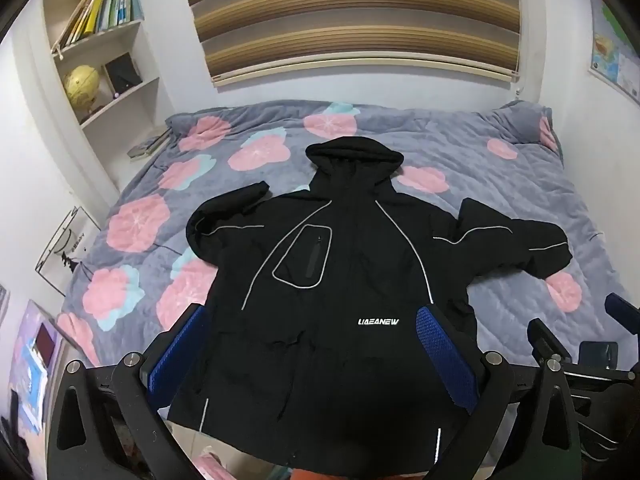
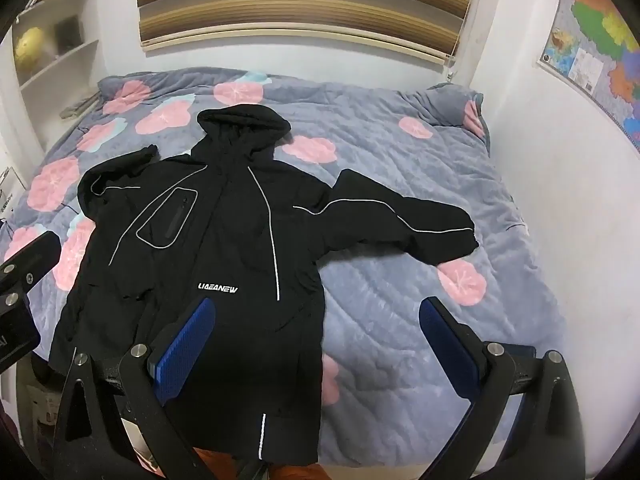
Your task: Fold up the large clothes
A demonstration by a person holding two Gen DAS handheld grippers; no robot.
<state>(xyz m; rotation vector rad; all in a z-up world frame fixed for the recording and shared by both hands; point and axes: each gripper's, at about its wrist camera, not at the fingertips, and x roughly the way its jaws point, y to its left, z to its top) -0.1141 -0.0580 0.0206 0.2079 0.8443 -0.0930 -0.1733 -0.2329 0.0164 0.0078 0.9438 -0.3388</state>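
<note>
A black hooded jacket (image 1: 340, 272) with thin white piping lies front up on the bed, hood at the far end, both sleeves bent outward. It also shows in the right wrist view (image 2: 224, 240). My left gripper (image 1: 312, 344) is open and empty, held above the jacket's lower hem. My right gripper (image 2: 316, 328) is open and empty, above the jacket's lower right edge and the quilt. The right gripper's body shows at the right edge of the left wrist view (image 1: 560, 344).
The bed has a grey quilt (image 1: 500, 184) with pink flowers. A white bookshelf (image 1: 104, 40) with books and a globe stands at the far left. A striped blind (image 1: 352, 16) hangs behind the bed. A map (image 2: 592, 48) hangs on the right wall.
</note>
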